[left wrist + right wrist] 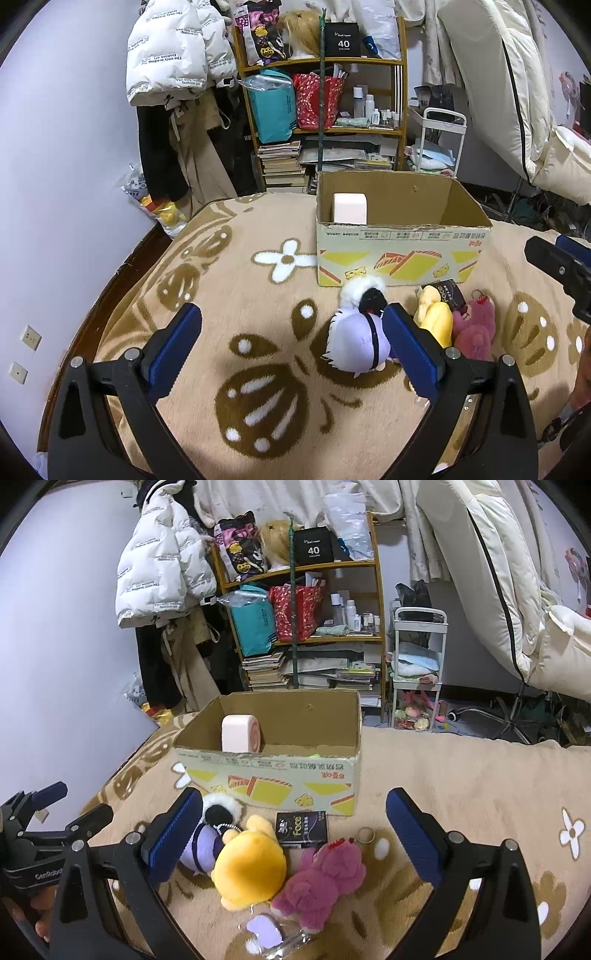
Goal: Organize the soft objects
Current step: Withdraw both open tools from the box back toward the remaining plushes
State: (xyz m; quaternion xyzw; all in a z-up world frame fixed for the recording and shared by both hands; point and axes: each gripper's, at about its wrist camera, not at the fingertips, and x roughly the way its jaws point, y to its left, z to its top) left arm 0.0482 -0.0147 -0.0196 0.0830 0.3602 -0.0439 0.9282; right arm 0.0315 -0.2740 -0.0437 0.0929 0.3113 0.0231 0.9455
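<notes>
blanket (461, 775): fuzzy cloth | box (273, 775): matt cardboard (printed) | pink bear (325, 878): shaggy plush

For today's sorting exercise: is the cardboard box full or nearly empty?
Nearly empty: the cardboard box holds one pink block in a corner; most of its floor shows bare.

left wrist: low, faces cardboard box (402, 229) | right wrist: same heading, rightward | shared: box, shelf (299, 602)

A pale lilac wall (66, 155) stands on the left, with two sockets (23, 354) low down. Against it a wooden shelf (325, 62) holds bags, bottles and stacked books. A white puffer jacket (166, 51) hangs beside it. A small white trolley (419, 672) stands right of the shelf. A beige patterned blanket (236, 295) covers the bed.
</notes>
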